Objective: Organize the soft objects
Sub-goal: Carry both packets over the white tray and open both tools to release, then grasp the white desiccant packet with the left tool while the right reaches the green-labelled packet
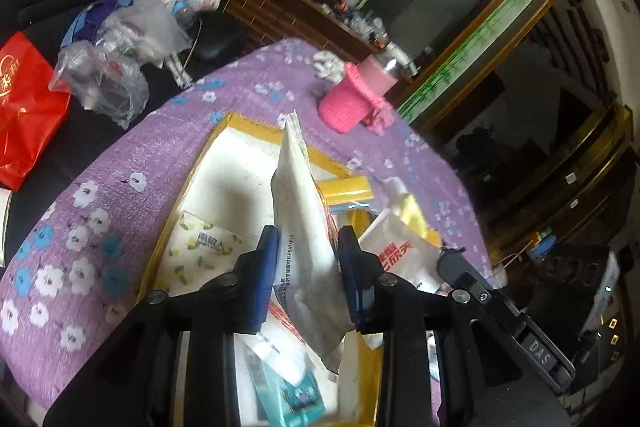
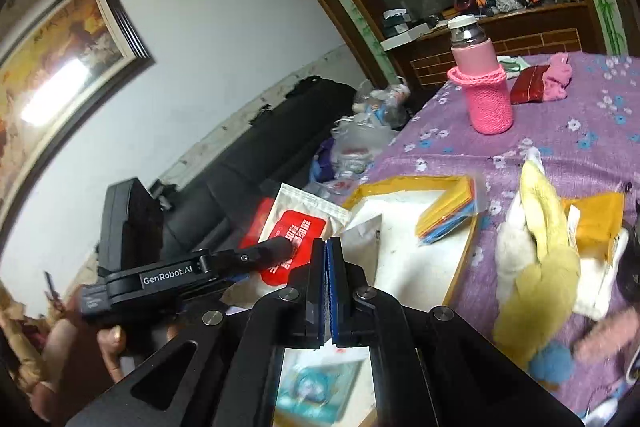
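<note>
We are holding the left gripper [image 1: 308, 259] clamped on a white wet-wipe pack [image 1: 304, 211] — its blue pads are pressing both sides of the pack, which is standing on edge above the yellow-rimmed white tray [image 1: 240, 163]. From the right wrist view the same pack [image 2: 308, 223] is showing its red label. Our right gripper [image 2: 326, 267] is closed with nothing between its pads. In the tray a lemon-print tissue pack [image 1: 200, 247] is lying flat, and a yellow cloth packet [image 1: 348, 189] is leaning over the far rim. On the purple flowered tablecloth [image 2: 560, 139] a pale yellow plush toy [image 2: 536, 247] is lying beside the tray — further back a flask in a pink knitted sleeve [image 2: 484, 87] is standing upright.
</note>
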{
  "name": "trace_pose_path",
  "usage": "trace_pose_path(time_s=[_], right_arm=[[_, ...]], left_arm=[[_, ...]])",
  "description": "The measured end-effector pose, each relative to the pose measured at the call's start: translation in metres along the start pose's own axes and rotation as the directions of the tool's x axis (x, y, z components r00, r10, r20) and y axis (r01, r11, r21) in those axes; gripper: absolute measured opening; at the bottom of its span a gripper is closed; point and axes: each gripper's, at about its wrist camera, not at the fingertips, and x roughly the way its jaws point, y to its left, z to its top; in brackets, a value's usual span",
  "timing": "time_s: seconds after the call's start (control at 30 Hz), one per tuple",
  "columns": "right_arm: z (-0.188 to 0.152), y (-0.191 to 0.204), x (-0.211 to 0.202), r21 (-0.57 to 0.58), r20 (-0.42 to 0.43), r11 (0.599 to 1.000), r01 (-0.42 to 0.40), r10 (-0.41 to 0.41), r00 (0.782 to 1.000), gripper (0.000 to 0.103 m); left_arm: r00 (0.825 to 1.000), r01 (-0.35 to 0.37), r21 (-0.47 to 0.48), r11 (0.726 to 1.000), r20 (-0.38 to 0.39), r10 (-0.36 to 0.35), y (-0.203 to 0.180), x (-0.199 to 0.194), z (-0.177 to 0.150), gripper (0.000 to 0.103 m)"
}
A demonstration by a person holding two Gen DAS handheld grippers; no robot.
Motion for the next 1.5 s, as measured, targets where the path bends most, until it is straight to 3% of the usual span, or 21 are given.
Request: trace_pose_path(time_s=[0.27, 0.43, 0.6, 0.73, 0.8, 0.87, 0.9, 0.93, 1.0, 1.03, 1.23, 1.5], right_arm=[[-0.007, 0.002, 0.03, -0.068, 0.013, 0.994, 0.091, -0.091, 0.996, 0.001], [-0.016, 0.01, 0.048, -0.101, -0.044, 0.988, 0.115, -0.12, 0.992, 0.001], [-0.018, 0.018, 0.06, -0.127, -0.092, 0.989, 0.077, -0.089, 0.992, 0.002], [-0.017, 0.014, 0.079, -0.092, -0.164, 0.994, 0.063, -0.078, 0.983, 0.005], [-0.014, 0.009, 0.079, -0.064, -0.155, 0.996, 0.055, -0.065, 0.986, 0.006], [-0.009, 0.002, 0.081, -0.039, -0.152, 0.998, 0.058, -0.063, 0.986, 0.011], [-0.008, -0.002, 0.08, -0.019, -0.146, 0.998, 0.056, -0.058, 0.988, 0.019], [-0.007, -0.004, 0.079, -0.01, -0.139, 0.999, 0.047, -0.048, 0.989, 0.026], [-0.007, -0.01, 0.075, -0.002, -0.123, 1.0, 0.021, -0.021, 0.992, 0.057], [-0.007, -0.012, 0.073, -0.001, -0.119, 1.0, 0.018, -0.018, 0.993, 0.061], [-0.016, -0.029, 0.056, 0.065, -0.096, 0.997, -0.036, 0.043, 0.995, 0.062], [-0.047, -0.048, -0.025, 0.097, -0.083, 0.995, 0.016, -0.008, 0.996, 0.063]], left_arm=[[0.992, -0.051, 0.027, 0.998, -0.118, 0.054, 0.01, 0.05, 0.002, 0.028], [0.984, -0.087, 0.046, 0.995, -0.153, 0.093, 0.007, 0.056, -0.001, 0.029], [0.972, -0.112, 0.045, 0.993, -0.203, 0.119, 0.01, 0.065, -0.003, 0.033], [0.973, -0.109, 0.02, 0.994, -0.203, 0.111, 0.014, 0.062, -0.002, 0.034], [0.975, -0.104, 0.007, 0.995, -0.199, 0.103, 0.015, 0.057, -0.004, 0.038], [0.977, -0.097, -0.013, 0.995, -0.191, 0.093, 0.017, 0.052, -0.005, 0.05], [0.98, -0.09, -0.022, 0.996, -0.177, 0.085, 0.017, 0.047, -0.006, 0.059], [0.983, -0.088, -0.028, 0.996, -0.166, 0.082, 0.016, 0.045, -0.006, 0.06], [0.987, -0.087, -0.038, 0.995, -0.138, 0.081, 0.015, 0.039, -0.005, 0.06], [0.986, -0.099, -0.036, 0.994, -0.14, 0.093, 0.015, 0.038, -0.005, 0.06], [0.985, -0.132, -0.04, 0.99, -0.119, 0.127, 0.011, 0.026, -0.012, 0.06], [0.986, -0.146, -0.027, 0.989, -0.085, 0.143, -0.018, -0.002, -0.043, 0.06]])
